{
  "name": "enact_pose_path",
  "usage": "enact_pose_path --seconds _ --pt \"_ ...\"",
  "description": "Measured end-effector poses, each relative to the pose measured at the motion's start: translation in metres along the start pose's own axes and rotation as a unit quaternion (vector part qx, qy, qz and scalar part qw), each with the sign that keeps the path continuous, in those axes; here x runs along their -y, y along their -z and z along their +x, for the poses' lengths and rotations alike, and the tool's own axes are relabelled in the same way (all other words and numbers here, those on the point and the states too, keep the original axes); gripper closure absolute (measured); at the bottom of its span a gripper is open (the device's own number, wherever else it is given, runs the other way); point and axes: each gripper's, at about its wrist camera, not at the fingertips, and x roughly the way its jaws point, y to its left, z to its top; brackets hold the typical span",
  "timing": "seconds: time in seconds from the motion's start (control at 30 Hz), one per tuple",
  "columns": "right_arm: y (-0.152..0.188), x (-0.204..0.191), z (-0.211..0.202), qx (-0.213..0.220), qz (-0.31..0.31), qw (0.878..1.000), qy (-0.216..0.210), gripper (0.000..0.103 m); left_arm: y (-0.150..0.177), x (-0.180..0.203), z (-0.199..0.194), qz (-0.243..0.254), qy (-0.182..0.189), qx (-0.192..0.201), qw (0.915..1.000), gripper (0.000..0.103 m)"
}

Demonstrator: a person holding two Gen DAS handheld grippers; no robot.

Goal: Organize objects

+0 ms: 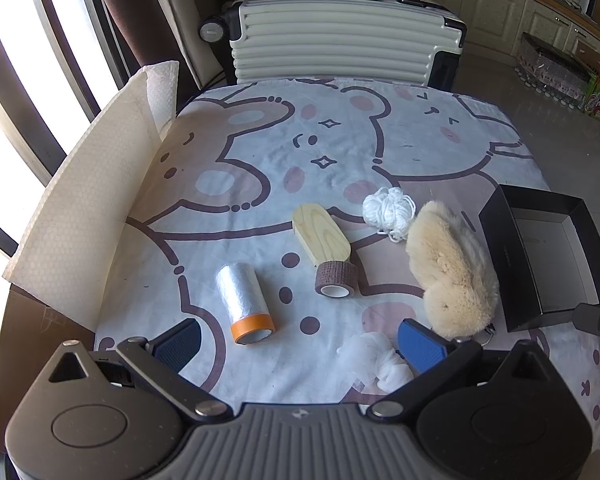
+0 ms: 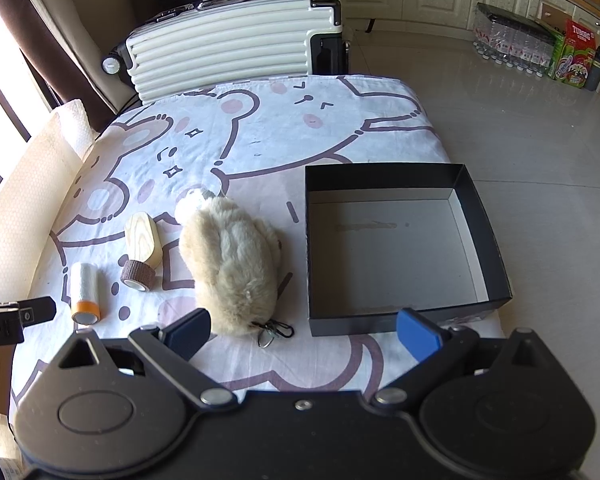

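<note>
On the cartoon-print cloth lie a clear film roll with an orange end point(image 1: 247, 305) point(image 2: 85, 293), a brown bandage roll point(image 1: 336, 279) point(image 2: 139, 275), a wooden block point(image 1: 321, 237) point(image 2: 143, 239), a white yarn ball point(image 1: 389, 207), a beige plush toy point(image 1: 450, 270) point(image 2: 230, 262) and a crumpled white cloth point(image 1: 374, 356). An open black box point(image 2: 404, 248) point(image 1: 540, 252) stands at the right, with nothing in it. My left gripper point(image 1: 300, 340) is open and empty, in front of the film roll. My right gripper point(image 2: 304, 332) is open and empty, before the plush and the box's near wall.
A white ribbed suitcase point(image 1: 340, 44) point(image 2: 228, 52) stands behind the table's far edge. A white foam sheet point(image 1: 84, 216) stands curved along the left side. Bottled water packs and a colourful carton point(image 2: 572, 56) sit on the tiled floor at the right.
</note>
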Motion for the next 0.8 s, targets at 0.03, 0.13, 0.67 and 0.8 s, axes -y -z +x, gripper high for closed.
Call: enact_pose_path --seconds 0.03,0.13,0.67,0.8 --pt "-0.0001 0.0 0.0 0.0 0.0 1.0 0.0 0.003 -0.0001 -0.0006 0.0003 0.0 0.0 0.0 1.0 0.0" --pt "-0.0002 0.0001 -0.0001 0.0 0.0 1.0 0.0 0.003 0.0 -0.0007 0.0003 0.0 0.0 0.0 1.0 0.0" --pt "-0.0016 0.0018 -0.001 0.0 0.001 1.0 0.001 0.003 -0.0003 0.0 0.0002 -0.002 -0.001 -0.001 1.0 0.0" --pt "-0.0018 0.002 -0.0011 0.0 0.001 1.0 0.001 0.003 -0.0003 -0.0001 0.0003 -0.002 -0.001 -0.001 1.0 0.0"
